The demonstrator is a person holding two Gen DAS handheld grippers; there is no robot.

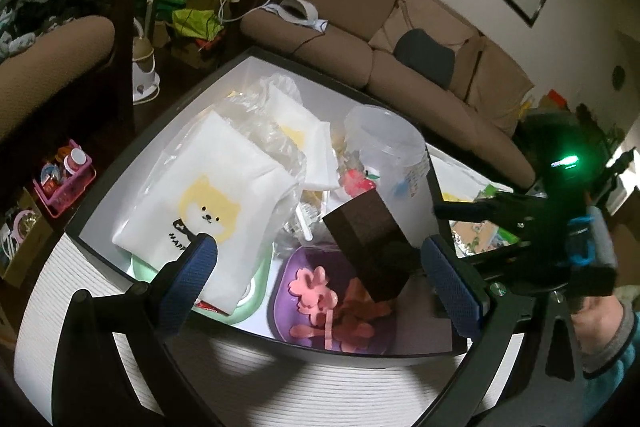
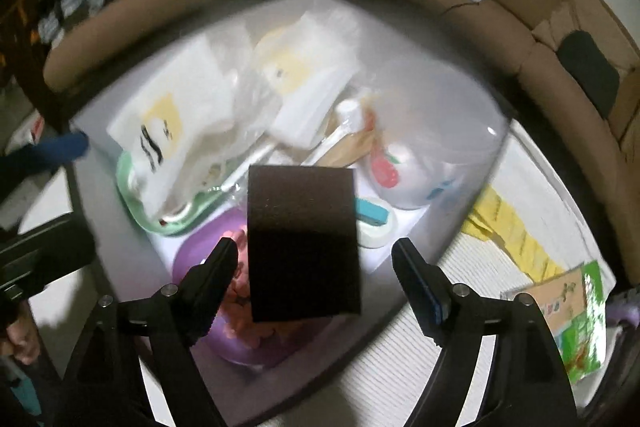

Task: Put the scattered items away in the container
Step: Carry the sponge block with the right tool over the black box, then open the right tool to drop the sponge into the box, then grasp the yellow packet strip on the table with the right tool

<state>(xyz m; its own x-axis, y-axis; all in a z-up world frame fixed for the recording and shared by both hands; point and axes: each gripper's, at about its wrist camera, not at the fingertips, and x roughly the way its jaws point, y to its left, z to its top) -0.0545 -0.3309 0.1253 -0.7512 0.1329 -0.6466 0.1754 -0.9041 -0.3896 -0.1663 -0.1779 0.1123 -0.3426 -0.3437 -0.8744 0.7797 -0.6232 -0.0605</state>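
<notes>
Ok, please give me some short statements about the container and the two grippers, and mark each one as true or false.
1. The right gripper is open, its fingers clear of the dark brown block. True.
2. The dark brown block lies flat on the table outside the container. False: it is over the container, tilted above the purple dish.
3. The left gripper is shut on the white bag with the dog picture. False: it is open and holds nothing.
4. A clear plastic cup is in the container. True.
5. Pink pieces lie in the purple dish. True.
6. The yellow cloth is inside the container. False: it lies on the table beside it.
</notes>
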